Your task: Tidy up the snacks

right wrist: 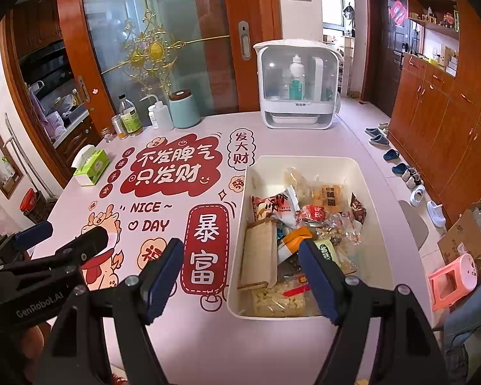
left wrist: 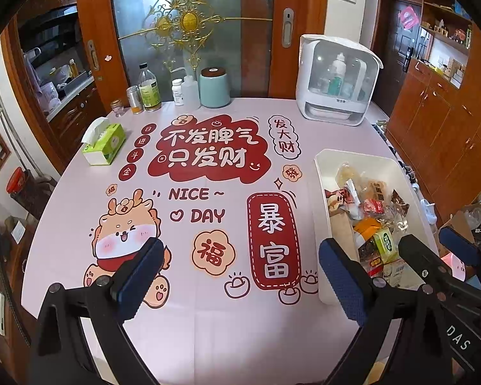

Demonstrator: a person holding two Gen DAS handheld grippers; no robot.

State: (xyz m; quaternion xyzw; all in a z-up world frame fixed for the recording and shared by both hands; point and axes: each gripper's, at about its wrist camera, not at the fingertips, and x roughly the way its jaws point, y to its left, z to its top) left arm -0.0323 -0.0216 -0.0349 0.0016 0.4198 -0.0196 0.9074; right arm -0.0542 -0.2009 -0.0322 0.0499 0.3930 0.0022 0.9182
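We held the left gripper point(left wrist: 240, 276) wide apart and empty above the printed tablecloth point(left wrist: 208, 320). Our right gripper point(right wrist: 240, 276) also gaped, nothing between its pads, poised over the near end of the white bin point(right wrist: 378, 224), where the snack packets point(right wrist: 304, 221) lay heaped.

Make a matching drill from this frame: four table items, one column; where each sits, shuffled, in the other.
Items
1. tissue box
2. white bin
3. teal canister
4. white cabinet

Places, as the right wrist view shows them
A. back row, next to the bottles
B. left edge of the table
C. far right corner of the table
D. right side, full of snack packets

Pairs: 1-B, 2-D, 3-A, 4-C
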